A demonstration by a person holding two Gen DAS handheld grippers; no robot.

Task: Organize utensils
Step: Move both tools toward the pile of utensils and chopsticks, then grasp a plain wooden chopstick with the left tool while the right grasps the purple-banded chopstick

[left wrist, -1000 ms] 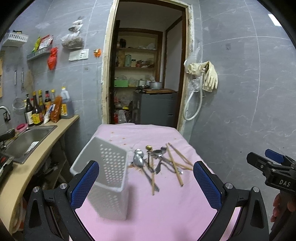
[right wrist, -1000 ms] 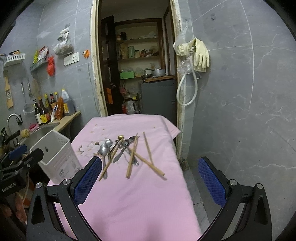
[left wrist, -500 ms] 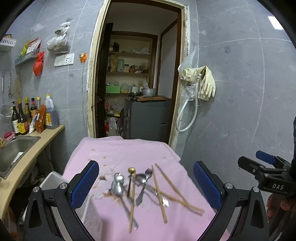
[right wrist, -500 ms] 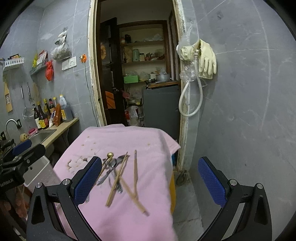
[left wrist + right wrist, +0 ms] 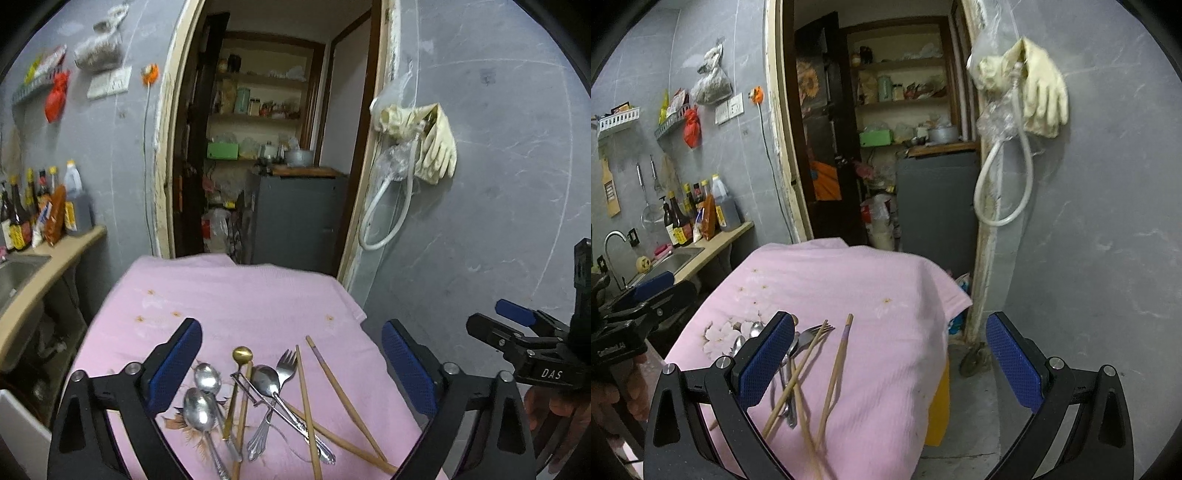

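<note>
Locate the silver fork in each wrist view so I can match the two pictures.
Left wrist: fork low centre, tines up, between the gripper fingers.
Right wrist: fork lower left, beside the left finger, partly under chopsticks.
Shared landmark: yellow rubber gloves on the wall, upper right.

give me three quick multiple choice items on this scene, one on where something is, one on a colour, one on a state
1. Where do the rubber gloves hang?
A. right of the doorway
B. over the sink
C. on the table

2. What colour is the cloth under the utensils?
A. green
B. pink
C. white

3. What is the right gripper holding?
A. a fork
B. a chopstick
C. nothing

Answers: 1 A, they hang on the wall beside the door frame. 2 B, the cloth is pink. 3 C, its pads touch no utensil.
</note>
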